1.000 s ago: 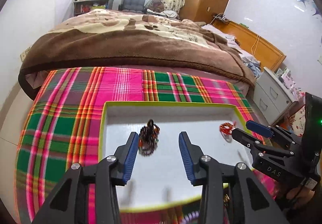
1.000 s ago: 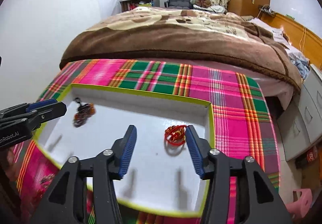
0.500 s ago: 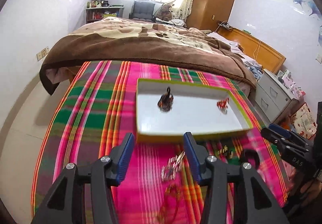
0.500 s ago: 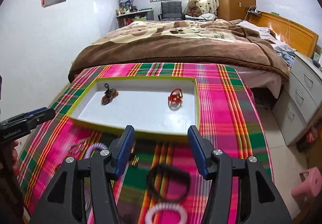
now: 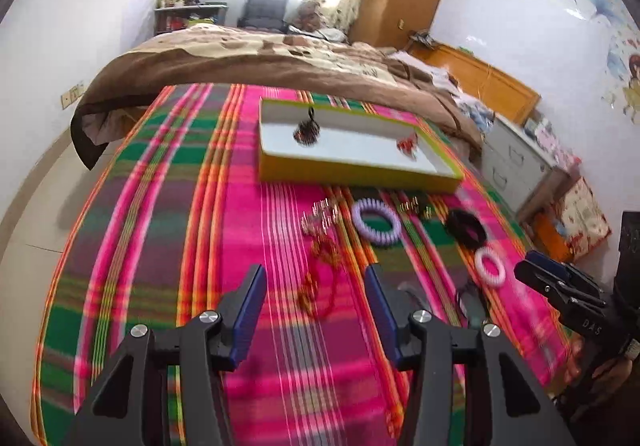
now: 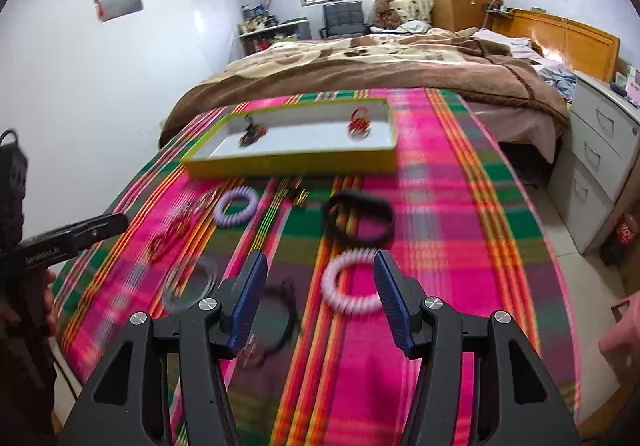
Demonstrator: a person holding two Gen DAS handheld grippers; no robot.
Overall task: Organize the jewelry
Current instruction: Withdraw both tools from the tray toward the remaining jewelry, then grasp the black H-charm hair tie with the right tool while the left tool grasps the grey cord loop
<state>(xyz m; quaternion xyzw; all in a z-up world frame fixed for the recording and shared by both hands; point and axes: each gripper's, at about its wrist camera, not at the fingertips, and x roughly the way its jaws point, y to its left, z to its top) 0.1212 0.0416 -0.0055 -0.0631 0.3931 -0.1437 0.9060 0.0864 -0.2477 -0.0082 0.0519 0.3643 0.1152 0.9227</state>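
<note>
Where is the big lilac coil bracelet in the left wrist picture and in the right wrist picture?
Left wrist: lilac coil bracelet right of centre, on the plaid cloth below the tray.
Right wrist: left of centre, again just below the tray.
Shared landmark: the yellow-rimmed tray.

Red bracelet [image 5: 318, 288] blurred, detail unclear

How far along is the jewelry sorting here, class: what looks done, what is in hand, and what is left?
Done: two pieces, a dark beaded bracelet and a red bracelet, lie in the tray.
In hand: nothing; the left gripper and right gripper are both open and empty.
Left: on the cloth, a purple coil band, a black band, a pink coil band and several blurred smaller pieces.
</note>
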